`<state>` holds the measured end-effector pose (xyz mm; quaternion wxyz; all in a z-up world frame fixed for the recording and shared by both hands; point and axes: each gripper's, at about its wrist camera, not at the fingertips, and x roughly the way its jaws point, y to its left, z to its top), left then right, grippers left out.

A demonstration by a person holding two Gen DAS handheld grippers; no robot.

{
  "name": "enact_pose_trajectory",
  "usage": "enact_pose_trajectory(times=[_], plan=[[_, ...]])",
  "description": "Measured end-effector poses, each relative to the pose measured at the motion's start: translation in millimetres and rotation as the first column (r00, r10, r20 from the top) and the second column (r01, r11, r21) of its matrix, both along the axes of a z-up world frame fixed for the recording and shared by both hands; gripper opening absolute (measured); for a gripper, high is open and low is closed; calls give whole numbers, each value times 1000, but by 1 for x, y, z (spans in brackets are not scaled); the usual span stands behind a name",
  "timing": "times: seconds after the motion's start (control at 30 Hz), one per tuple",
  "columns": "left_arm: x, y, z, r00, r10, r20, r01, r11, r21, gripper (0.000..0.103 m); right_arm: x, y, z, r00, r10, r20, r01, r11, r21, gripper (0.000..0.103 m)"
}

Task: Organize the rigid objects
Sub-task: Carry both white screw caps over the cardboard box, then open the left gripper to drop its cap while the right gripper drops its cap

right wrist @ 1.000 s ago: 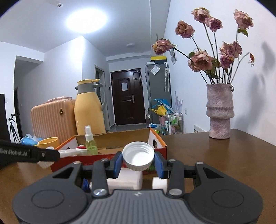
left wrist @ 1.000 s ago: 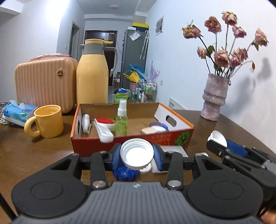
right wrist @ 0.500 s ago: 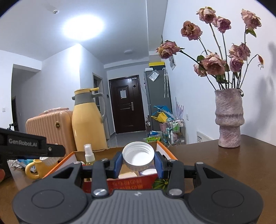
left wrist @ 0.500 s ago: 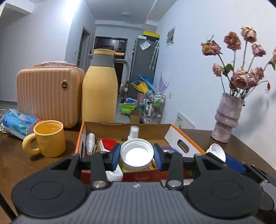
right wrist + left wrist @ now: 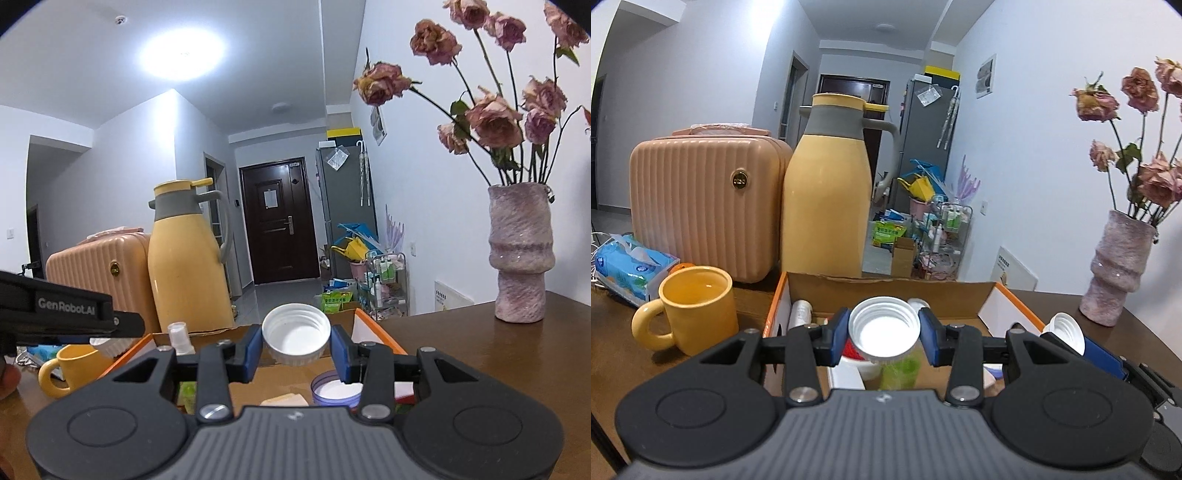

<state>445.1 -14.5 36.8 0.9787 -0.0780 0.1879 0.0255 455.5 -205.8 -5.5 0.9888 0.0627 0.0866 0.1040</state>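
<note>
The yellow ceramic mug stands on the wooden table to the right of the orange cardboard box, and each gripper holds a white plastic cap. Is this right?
Not quite. The yellow ceramic mug stands on the wooden table to the left of the orange cardboard box, as the left wrist view shows. The rest holds: the left gripper and the right gripper each hold a white plastic cap.

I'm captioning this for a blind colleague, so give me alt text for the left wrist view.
The left gripper holds a white cap over an open cardboard box. A yellow mug, yellow jug and pink case stand behind on the left; a vase stands on the right.
</note>
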Motion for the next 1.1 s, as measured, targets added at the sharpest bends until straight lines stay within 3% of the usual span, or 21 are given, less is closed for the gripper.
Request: enact_pose_trajectory(times=[0.6, 1.1], plan=[[65, 35, -9, 989, 111, -96, -113, 994, -9, 41, 58, 13, -9, 998, -30, -51, 28, 999, -25, 39], [87, 36, -19, 985, 93, -145, -89, 995, 35, 41, 75, 21, -16, 994, 1, -109, -9, 997, -73, 39]])
